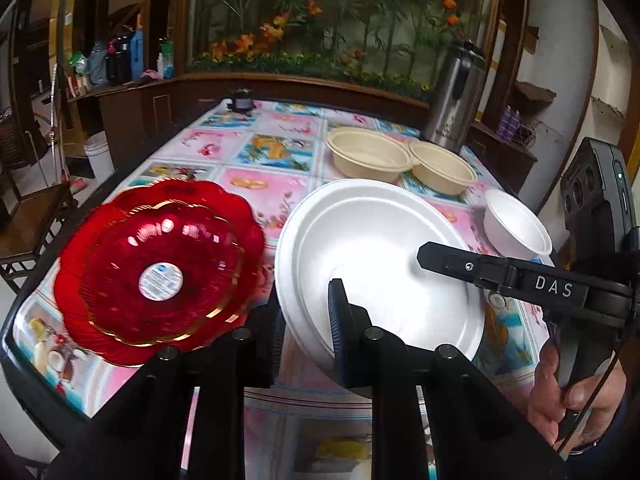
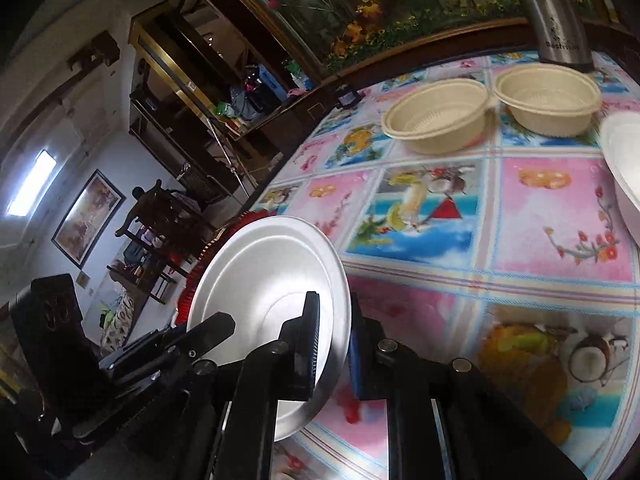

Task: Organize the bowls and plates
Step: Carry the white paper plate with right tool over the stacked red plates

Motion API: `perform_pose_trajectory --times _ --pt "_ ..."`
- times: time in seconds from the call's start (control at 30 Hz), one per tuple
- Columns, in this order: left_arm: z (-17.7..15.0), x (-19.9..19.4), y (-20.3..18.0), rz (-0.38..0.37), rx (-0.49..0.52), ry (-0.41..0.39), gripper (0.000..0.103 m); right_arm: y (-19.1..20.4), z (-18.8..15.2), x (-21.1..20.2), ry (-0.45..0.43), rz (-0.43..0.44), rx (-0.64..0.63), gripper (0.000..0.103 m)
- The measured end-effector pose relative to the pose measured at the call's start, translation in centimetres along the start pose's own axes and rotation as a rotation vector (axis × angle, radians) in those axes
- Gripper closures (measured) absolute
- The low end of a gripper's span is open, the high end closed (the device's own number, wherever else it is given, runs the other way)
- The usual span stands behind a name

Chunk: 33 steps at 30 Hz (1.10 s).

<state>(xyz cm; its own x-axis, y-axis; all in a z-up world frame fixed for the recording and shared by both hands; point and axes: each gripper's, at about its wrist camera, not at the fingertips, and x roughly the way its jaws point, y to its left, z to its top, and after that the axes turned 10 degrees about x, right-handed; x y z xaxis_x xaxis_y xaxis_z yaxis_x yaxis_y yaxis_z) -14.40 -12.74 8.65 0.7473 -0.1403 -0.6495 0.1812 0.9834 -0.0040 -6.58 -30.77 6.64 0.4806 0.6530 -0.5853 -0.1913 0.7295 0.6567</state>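
Both grippers are on one thing: the round white foam plate (image 1: 372,248). It is tipped up off the flowered, pink-and-blue-checked tablecloth (image 1: 276,148), at the near end of the table.

Left gripper (image 1: 304,312): jaws nearly together, the plate's left rim pinched between them. The blue-padded finger (image 1: 338,320) lies over the plate's inner face; the other finger sits behind the rim, dark and blurred.

Right gripper (image 2: 334,320): jaws also almost closed, clamped on the plate's opposite rim, one finger on each face. From the left wrist camera I see its upper finger reaching in across the plate from the right. A person's hand (image 1: 568,396) wraps its handle.

The scalloped red glass plate with a gold line and a round label at its centre (image 1: 160,272) is just left of the white plate, by the table's left edge. It is blurred, and I cannot tell whether it rests flat or whether its rim touches the white one. From the right wrist camera only its ribbed red edge shows behind the white plate.

Further back, two beige plastic bowls (image 1: 368,156) stand side by side, rims touching. A small white foam bowl (image 1: 516,224) stands to the right, apart from the white plate. A steel flask (image 1: 456,96) stands upright behind the beige bowls.
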Motion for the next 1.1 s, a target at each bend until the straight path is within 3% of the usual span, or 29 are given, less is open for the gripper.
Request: perform_pose_trajectory --times 0.23,0.5,0.67,0.87,1.1 --pt "0.3 -1.2 5.5 0.125 -0.096 -0.045 0.086 6.8 1.6 3.8 0.034 0.012 -0.089 0.089" --pt "-0.4 -1.5 13.1 0.232 -0.258 -0.055 0.086 15.0 2.2 11.8 0.126 -0.022 -0.274 0.089" --pt "-1.2 0.1 14.8 0.241 -0.316 -0.027 0.086 15.1 0.5 15.2 0.186 -0.022 -0.315 0.089" --pt "-1.3 1.9 14.2 0.246 -0.309 -0.001 0.086 13.6 1.0 15.8 0.162 -0.057 -0.291 0.089" --pt "-1.9 3.3 14.3 0.258 -0.308 0.048 0.086 11.7 0.9 17.8 0.225 -0.078 -0.233 0.089"
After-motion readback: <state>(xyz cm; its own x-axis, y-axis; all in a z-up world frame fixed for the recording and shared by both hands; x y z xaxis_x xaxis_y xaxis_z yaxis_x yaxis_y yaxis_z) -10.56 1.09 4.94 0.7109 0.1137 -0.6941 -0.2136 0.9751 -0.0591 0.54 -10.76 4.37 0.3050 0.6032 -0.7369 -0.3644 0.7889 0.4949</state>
